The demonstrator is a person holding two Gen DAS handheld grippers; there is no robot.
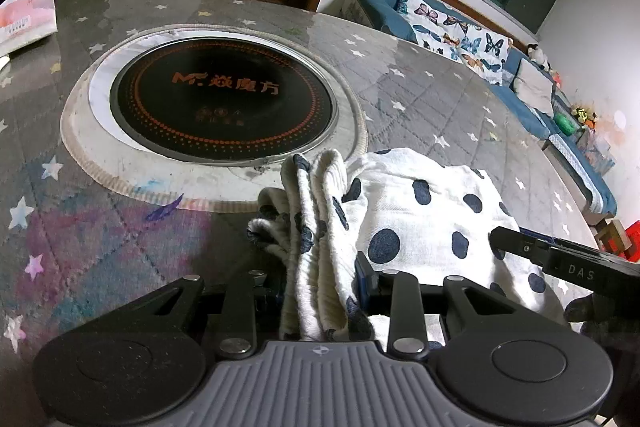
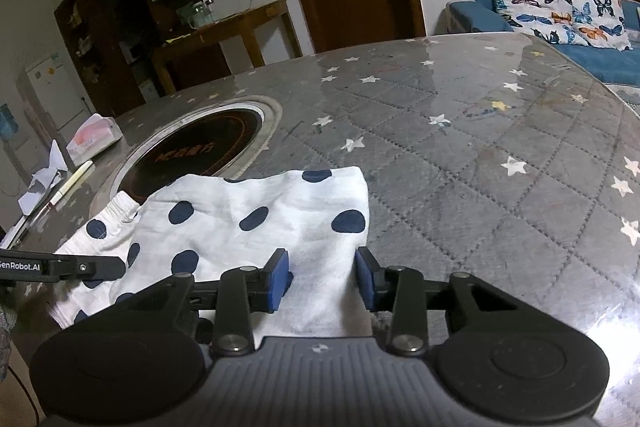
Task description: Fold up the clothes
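My left gripper jaws clamp the polka-dot garment's bunched waistband; my right gripper jaws pinch its hem on the table.

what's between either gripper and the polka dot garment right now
Nothing visible. The left gripper is shut on the bunched ribbed edge of the polka dot garment, and the right gripper has the garment's cloth directly between its blue pads, with no other object in between.
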